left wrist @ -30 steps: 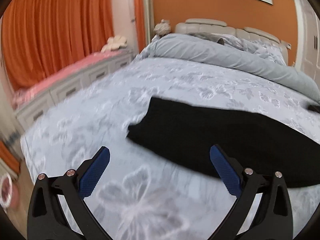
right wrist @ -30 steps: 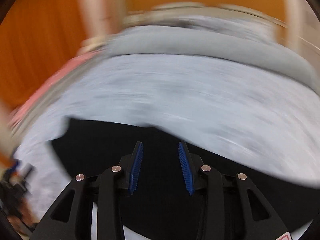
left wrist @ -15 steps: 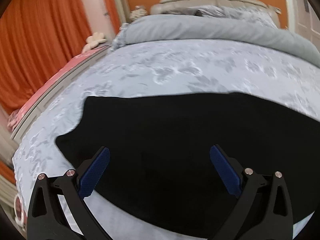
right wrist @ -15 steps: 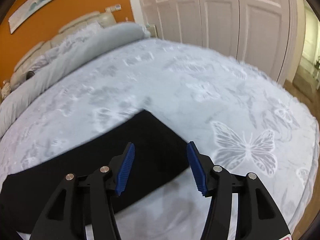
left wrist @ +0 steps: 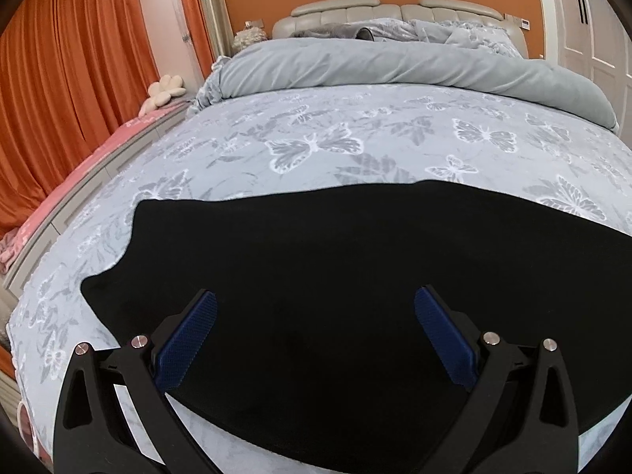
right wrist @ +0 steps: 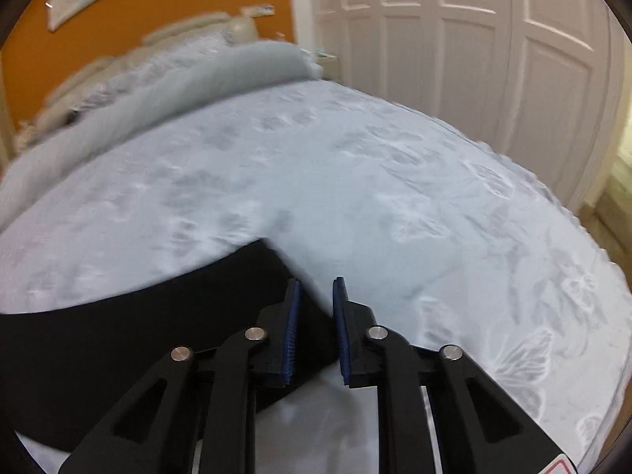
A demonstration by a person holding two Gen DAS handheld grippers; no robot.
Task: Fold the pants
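The black pants [left wrist: 355, 276] lie flat on the bed [left wrist: 355, 138], spread across its near part over the grey cover with butterfly print.

The left tool [left wrist: 316, 331] is held low over the pants and looks forward toward the headboard [left wrist: 395, 12]. Its two fingers stand wide apart, with only the dark cloth showing between the blue pads [left wrist: 189, 339], and they grip nothing. I cannot tell if the tips touch the fabric.

The right tool [right wrist: 316, 316] is at the other end of the pants [right wrist: 158, 316], at the corner of the cloth, and points toward the white wardrobe doors [right wrist: 474, 59]. Its fingers are brought near together with only a narrow gap left. The edge of the pants runs through this gap, but this view is blurred, and I cannot tell whether the pads already pinch the cloth.

A folded grey duvet [left wrist: 395, 67] lies at the head of the bed.
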